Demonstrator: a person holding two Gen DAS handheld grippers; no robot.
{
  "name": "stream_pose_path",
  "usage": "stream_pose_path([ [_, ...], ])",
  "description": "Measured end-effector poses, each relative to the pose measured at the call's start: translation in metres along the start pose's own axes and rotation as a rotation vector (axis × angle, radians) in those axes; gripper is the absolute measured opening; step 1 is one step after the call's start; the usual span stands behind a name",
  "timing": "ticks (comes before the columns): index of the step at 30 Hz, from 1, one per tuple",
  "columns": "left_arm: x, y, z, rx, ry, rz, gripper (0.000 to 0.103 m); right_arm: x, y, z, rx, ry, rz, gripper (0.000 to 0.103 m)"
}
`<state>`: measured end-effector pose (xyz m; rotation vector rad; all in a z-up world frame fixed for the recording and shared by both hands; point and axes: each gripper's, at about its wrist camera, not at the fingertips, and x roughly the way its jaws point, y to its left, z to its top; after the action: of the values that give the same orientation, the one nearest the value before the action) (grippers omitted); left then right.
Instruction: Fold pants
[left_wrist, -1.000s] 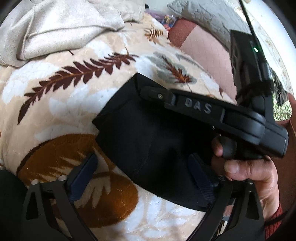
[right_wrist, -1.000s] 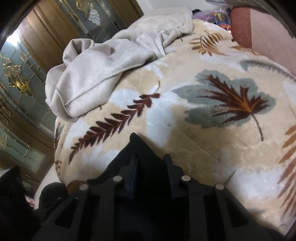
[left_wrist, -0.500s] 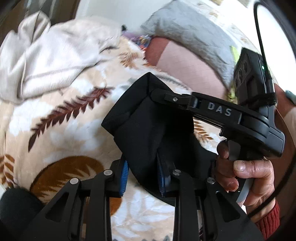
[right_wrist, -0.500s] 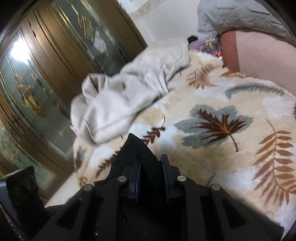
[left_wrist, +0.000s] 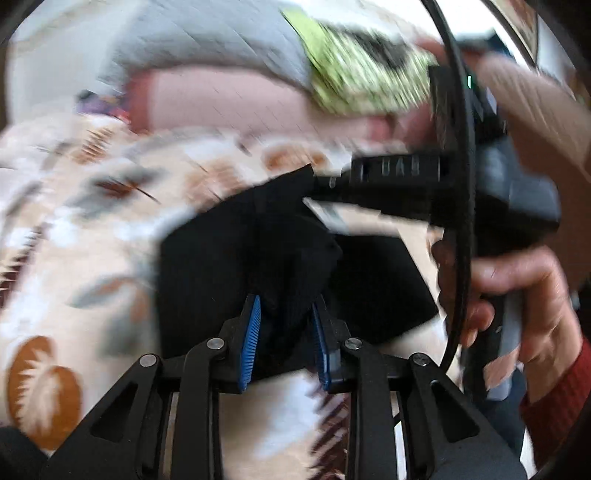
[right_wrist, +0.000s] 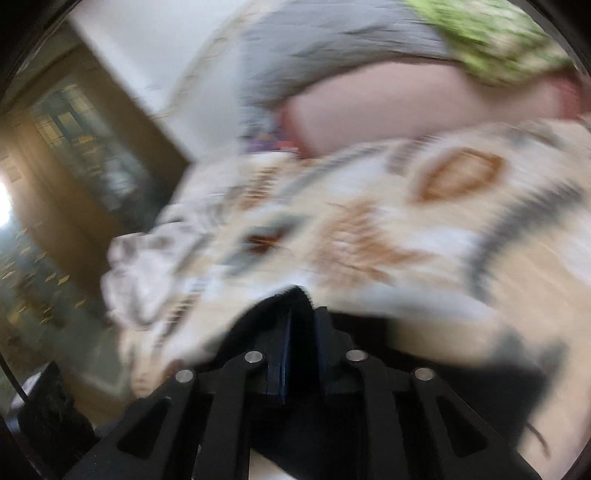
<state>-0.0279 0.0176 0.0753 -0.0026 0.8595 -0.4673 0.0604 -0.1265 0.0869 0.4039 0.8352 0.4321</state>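
The black pants (left_wrist: 229, 266) hang in a folded bundle above the leaf-patterned blanket (left_wrist: 66, 206). My left gripper (left_wrist: 284, 314) is shut on their lower edge, blue pads (left_wrist: 253, 332) pressing the cloth. My right gripper (left_wrist: 325, 184) comes in from the right in the left wrist view and grips the upper corner. In the right wrist view that gripper (right_wrist: 301, 325) is shut on the black cloth (right_wrist: 291, 302). Both views are motion-blurred.
A beige garment (right_wrist: 147, 266) lies crumpled at the blanket's left edge. A pink cushion (left_wrist: 229, 99), a grey quilted pillow (left_wrist: 207, 40) and a green patterned cloth (left_wrist: 362, 81) lie at the back. A wooden glass-door cabinet (right_wrist: 74, 155) stands at left.
My left gripper closed onto the pants. Both grippers lifted the pants off the blanket and swung toward the pillows; the views now blur.
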Motion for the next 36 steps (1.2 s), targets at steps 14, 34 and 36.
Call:
stream_pose_path([
  [14,-0.022,0.060,0.007,-0.105,-0.023,0.078,0.064,-0.017,-0.015,-0.030,0.120,0.018,0.058,0.070],
  [34,-0.020,0.053,0.011,-0.156,0.000,0.098,0.065,-0.050,0.019,-0.032,0.054,-0.098,0.140,0.010],
  [36,-0.022,0.047,0.016,-0.146,-0.006,0.084,0.065,-0.064,0.015,-0.029,0.052,-0.122,0.124,0.010],
])
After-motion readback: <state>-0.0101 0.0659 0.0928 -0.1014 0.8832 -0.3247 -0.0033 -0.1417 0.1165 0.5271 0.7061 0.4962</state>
